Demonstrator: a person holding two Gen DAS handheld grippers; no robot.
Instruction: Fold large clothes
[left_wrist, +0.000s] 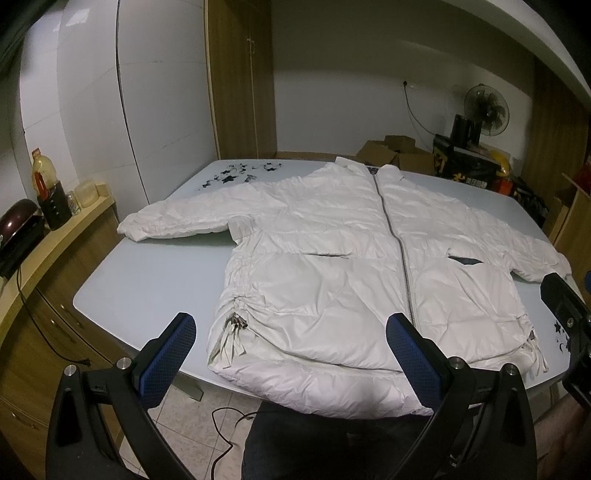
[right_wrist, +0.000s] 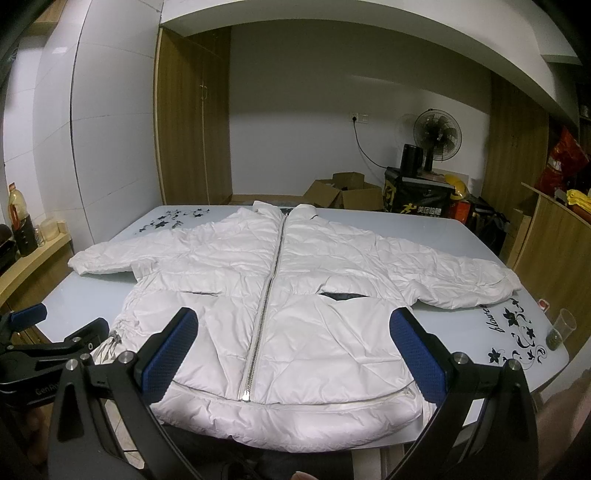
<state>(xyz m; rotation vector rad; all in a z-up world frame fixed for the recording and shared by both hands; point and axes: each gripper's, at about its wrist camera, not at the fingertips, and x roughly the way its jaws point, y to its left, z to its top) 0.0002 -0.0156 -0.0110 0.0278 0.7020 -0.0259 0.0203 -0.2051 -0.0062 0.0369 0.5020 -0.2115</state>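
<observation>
Jacket (right_wrist: 295, 295) – shiny crinkled white cloth, metal zipper (right_wrist: 264, 306); table (right_wrist: 110, 295) – smooth glossy top.

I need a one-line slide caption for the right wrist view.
Open right claw above the hem of a zipped white jacket spread flat on the table, before folding.

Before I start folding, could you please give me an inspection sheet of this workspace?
Surface: pale blue table with black flower decals, bare around the garment.
Job's things: white puffer jacket lying flat, front up, zipped, both sleeves spread out, hem overhanging the near edge.
Clutter: small plastic cup on the table's right corner.
Grippers: left gripper and right gripper both open, hovering above the hem, holding nothing.
Cables: black cord on the floor under the table; another hanging from the side counter.
Surroundings: oil bottle on the counter, cardboard boxes, standing fan, wooden wardrobe.
</observation>
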